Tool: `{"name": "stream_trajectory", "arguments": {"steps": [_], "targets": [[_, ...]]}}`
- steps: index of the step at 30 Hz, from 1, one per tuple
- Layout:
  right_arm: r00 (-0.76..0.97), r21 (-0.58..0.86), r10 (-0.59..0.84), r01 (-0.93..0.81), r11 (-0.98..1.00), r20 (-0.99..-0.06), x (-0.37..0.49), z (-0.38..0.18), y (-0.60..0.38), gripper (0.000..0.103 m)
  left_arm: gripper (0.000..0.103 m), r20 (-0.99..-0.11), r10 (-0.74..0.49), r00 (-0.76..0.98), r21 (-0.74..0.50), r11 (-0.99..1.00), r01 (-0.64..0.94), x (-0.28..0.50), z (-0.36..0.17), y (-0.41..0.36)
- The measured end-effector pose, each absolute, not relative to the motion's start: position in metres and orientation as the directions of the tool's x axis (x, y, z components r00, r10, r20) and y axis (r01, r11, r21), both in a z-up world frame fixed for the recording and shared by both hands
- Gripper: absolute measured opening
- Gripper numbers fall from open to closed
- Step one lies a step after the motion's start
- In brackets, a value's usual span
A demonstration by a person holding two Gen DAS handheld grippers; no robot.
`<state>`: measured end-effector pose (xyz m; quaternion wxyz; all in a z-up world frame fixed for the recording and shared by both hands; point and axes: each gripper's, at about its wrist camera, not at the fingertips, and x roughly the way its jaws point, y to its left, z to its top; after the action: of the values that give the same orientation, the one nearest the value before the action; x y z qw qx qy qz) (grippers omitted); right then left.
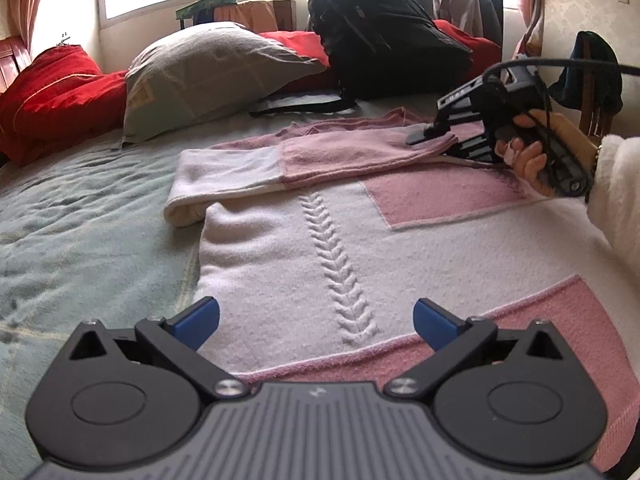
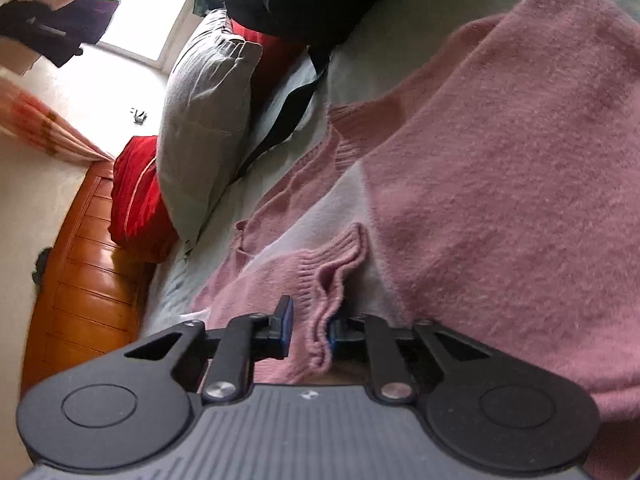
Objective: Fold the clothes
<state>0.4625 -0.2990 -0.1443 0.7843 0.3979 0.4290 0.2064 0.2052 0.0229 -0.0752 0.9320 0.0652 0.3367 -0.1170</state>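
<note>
On the bed point(image 1: 72, 216) I work over, a pink-and-white knit sweater point(image 1: 304, 248) lies spread flat on the pale green cover, one sleeve point(image 1: 320, 156) folded across its upper part, below a grey pillow point(image 1: 216, 68) and a black backpack point(image 1: 384, 36). My right hand-held gripper point(image 2: 310, 330), carried in a hand point(image 1: 532, 152) at the sweater's far right edge, is clenched on the pink ribbed cuff point(image 2: 332, 276) bunched between its blue pads. My left hand-held gripper point(image 1: 316, 324) hangs released over the white front panel near the hem, its pads wide apart with nothing between them.
</note>
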Motion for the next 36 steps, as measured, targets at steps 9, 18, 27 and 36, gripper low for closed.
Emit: {"name": "stream_trajectory", "arguments": {"steps": [9,18,27,36], "targets": [[0.558,0.781,0.643,0.015,0.625,-0.525,0.459,-0.132,-0.300,0.008,0.102,-0.649,-0.167,0.742,0.042,0.966,0.254,0.200,-0.075,0.029],[0.607,0.757,0.615,-0.035,0.653,-0.503,0.463,-0.082,-0.304,0.008,0.102,-0.652,-0.155,0.742,0.044,0.969,0.241,0.200,-0.076,0.033],[0.581,0.693,0.545,0.046,0.719,-0.604,0.468,-0.107,-0.314,0.008,0.102,-0.660,-0.153,0.736,0.048,0.968,0.245,0.201,-0.079,0.032],[0.596,0.682,0.530,0.039,0.731,-0.603,0.460,-0.106,-0.317,0.009,0.102,-0.668,-0.150,0.729,0.043,0.970,0.239,0.204,-0.082,0.034]]}}
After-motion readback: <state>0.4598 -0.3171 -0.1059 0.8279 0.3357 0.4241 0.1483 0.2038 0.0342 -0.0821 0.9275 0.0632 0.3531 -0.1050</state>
